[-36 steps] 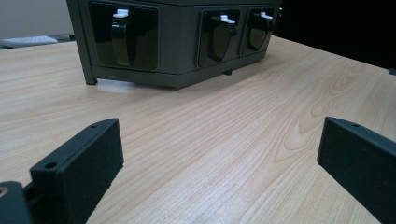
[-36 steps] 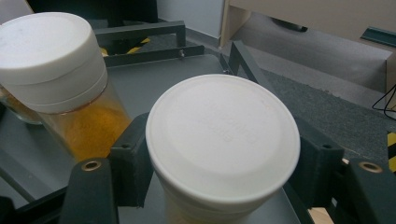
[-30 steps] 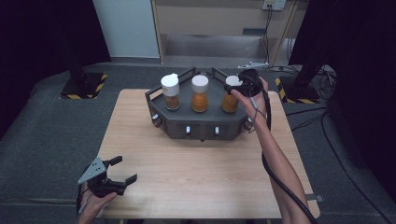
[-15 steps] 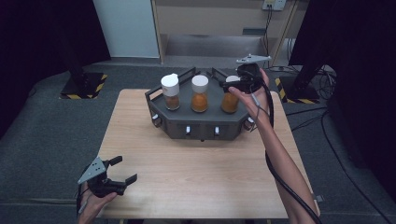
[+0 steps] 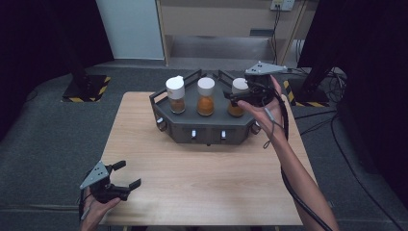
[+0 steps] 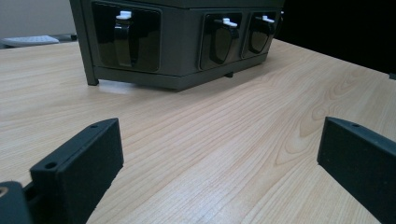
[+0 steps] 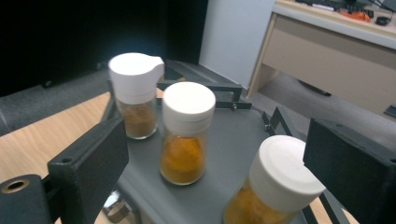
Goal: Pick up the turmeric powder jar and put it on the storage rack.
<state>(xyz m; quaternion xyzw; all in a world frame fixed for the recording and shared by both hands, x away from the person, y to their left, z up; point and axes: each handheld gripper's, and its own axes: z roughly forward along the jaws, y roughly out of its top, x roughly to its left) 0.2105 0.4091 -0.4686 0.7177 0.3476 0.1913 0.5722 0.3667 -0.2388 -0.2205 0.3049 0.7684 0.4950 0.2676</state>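
- A dark grey rack [image 5: 207, 127] stands on the wooden counter [image 5: 202, 178], toward its far edge, and serves as the landmark here.
- Three clear jars with white caps stand upright in a row on top of the rack, apart from one another.
- The left jar [image 5: 175, 95] has a spouted cap and holds a brownish powder that fills its lower part.
- The middle jar [image 5: 206, 96] holds orange powder to about half its height.
- The right jar [image 5: 236, 98], at the rack's right end, also holds orange powder; in the right gripper view [image 7: 275, 184] it leans toward the camera, though that may only be the angle.
- The rack's front wall carries a few small white-tipped knobs [image 6: 227, 22], seen close in the left gripper view.
- The right hand-held gripper [image 5: 243, 96] hovers at the rack's right end, just beside the right jar; its jaws have just been opening and now stand spread wide.
- In the right gripper view the right jar's cap sits low between the two black jaws, with clear gaps to both pads, so nothing is gripped.
- The left hand-held gripper [image 5: 126, 175] is held near the counter's near left corner, well away from the rack, pointing toward it.
- Its jaws are spread wide, with bare counter between them and nothing held or touched.
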